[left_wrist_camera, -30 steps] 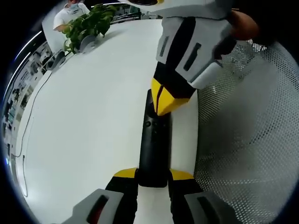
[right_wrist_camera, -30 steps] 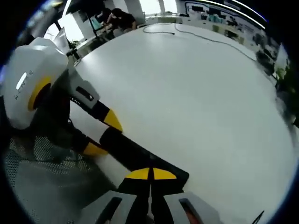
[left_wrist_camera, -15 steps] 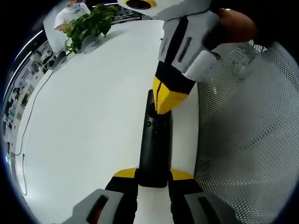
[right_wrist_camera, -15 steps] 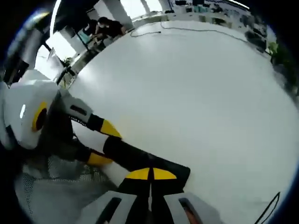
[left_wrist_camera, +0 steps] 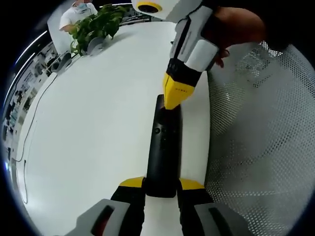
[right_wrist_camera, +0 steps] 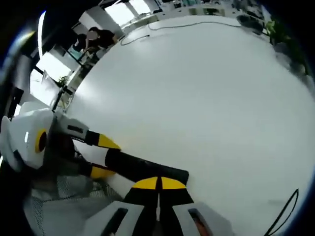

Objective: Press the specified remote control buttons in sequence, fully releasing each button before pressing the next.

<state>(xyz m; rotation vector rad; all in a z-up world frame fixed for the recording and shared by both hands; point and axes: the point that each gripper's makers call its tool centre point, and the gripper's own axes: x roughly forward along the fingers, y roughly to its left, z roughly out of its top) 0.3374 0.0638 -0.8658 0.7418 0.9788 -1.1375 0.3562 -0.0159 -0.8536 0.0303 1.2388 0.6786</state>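
A slim black remote (left_wrist_camera: 162,147) lies lengthwise on the white table (left_wrist_camera: 98,123). My left gripper (left_wrist_camera: 161,184) is shut on its near end, one yellow tip on each side. My right gripper (left_wrist_camera: 173,97) comes in from the top, jaws shut, with its yellow tip over the remote's far end, beyond the small round buttons. In the right gripper view, my right gripper (right_wrist_camera: 158,183) is shut just above the remote (right_wrist_camera: 142,168), and the left gripper (right_wrist_camera: 104,157) clamps its other end at the left. I cannot tell whether the tip touches the remote.
A perforated white chair back (left_wrist_camera: 261,142) stands along the table's right edge, close to the remote. A potted plant (left_wrist_camera: 93,24) and a seated person (left_wrist_camera: 74,12) are at the far corner. Thin cables (right_wrist_camera: 167,27) (right_wrist_camera: 288,209) lie on the table.
My right gripper's tip has drawn back along the remote from near the round buttons toward its far end. The right gripper view has tilted. The left gripper still holds the remote in place.
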